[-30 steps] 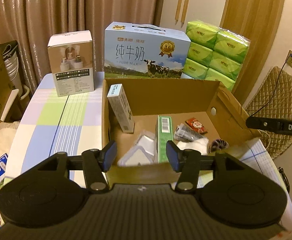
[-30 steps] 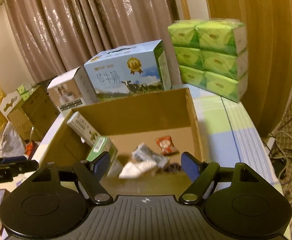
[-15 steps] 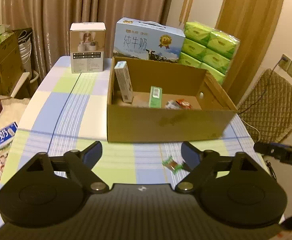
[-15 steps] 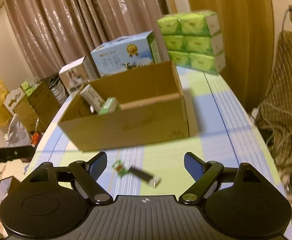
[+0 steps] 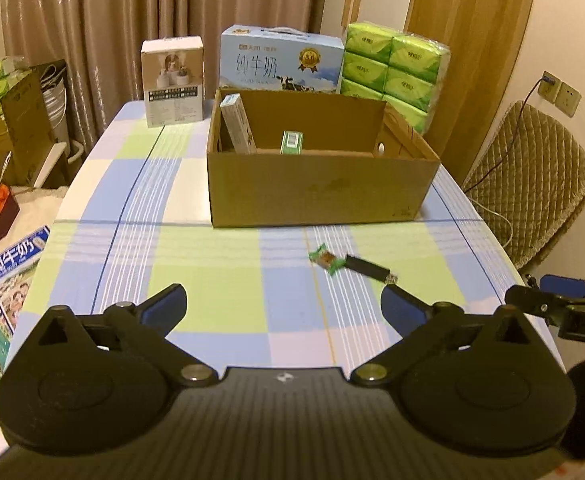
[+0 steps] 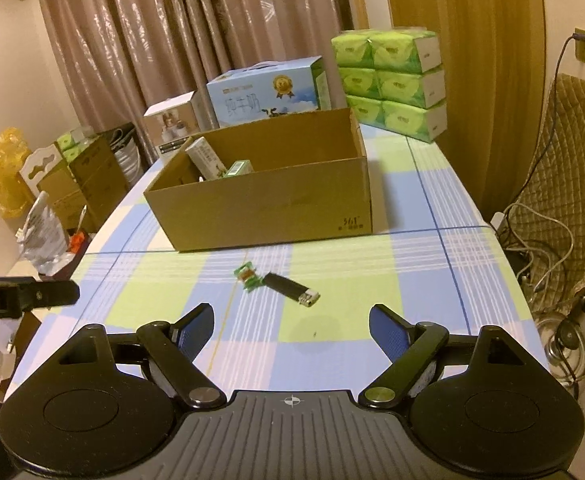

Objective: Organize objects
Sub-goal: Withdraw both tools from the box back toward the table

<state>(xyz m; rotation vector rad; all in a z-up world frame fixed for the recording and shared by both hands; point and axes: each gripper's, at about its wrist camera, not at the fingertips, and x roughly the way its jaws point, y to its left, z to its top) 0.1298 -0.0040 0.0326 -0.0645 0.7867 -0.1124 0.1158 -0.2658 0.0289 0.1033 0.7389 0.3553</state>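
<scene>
Two small things lie loose on the checked tablecloth [image 5: 212, 264], in front of the cardboard box [image 5: 316, 188]: a green-wrapped candy [image 5: 325, 259] and a black lighter [image 5: 368, 268] with a metal end. They sit end to end, touching or nearly so; the right wrist view shows the same pair, candy [image 6: 248, 276] to the left, lighter [image 6: 292, 289] angled off to the right.

Box stands open-topped, just beyond them. Inside, a tall white carton [image 5: 237, 123] leans at the left wall; a green carton [image 5: 291, 142] pokes up near the middle. Whatever else lies on the box floor is hidden by the near wall.

Left gripper [image 5: 282, 310] hovers over the near part of the table, fingers spread wide, nothing between them. Right gripper [image 6: 292, 330] likewise, fingers wide apart and empty, with candy and lighter just ahead of its gap. Its body shows at the right edge of the left view.

Behind the box: a blue milk case [image 5: 280, 60], a white product box [image 5: 172, 80] to its left, stacked green tissue packs [image 5: 396, 68] to its right. Brown curtain [image 5: 132, 20] at the back. Quilted chair [image 5: 532, 184] stands off the table's right side, cable trailing over it.
</scene>
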